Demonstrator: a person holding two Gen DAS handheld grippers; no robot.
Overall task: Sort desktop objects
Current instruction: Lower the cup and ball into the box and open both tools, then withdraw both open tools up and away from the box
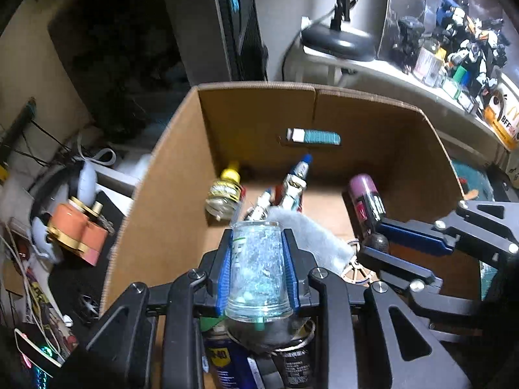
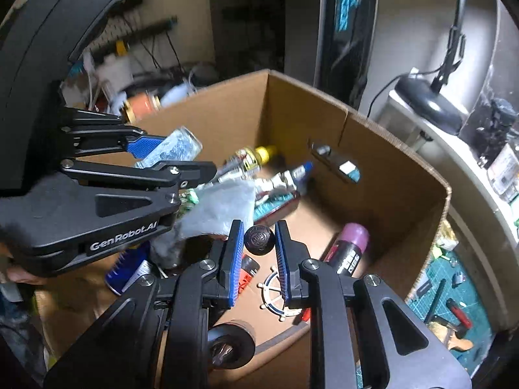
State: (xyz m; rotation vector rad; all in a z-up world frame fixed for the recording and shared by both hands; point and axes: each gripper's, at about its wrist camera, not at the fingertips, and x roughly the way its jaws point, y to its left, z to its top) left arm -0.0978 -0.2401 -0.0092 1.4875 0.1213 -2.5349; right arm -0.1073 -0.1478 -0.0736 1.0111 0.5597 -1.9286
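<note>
1. A clear glitter-filled jar (image 1: 258, 272) is clamped between the pads of the left gripper (image 1: 258, 243) at lower centre, above the cardboard box (image 1: 168, 175).
2. A small black ball (image 2: 259, 240) is held between the narrowed right gripper (image 2: 259, 238) pads, lower centre, over the box.
3. A purple-capped can (image 1: 368, 201) is seen lying inside the box at the right.

Dim room around me, light pooling only to my right. A pale wall (image 1: 282, 16) stands at the back, with a tall dark panel (image 1: 240, 22) lit in teal leaning upright against it. On the right runs a white shelf (image 1: 405, 81) carrying a black lamp base (image 1: 337, 40) with its arm rising out of view. Left, a pegboard (image 2: 129, 32) hangs on the wall, cables (image 1: 42, 152) trailing below. A green cutting mat (image 2: 454, 288) lies low on the right.
</note>
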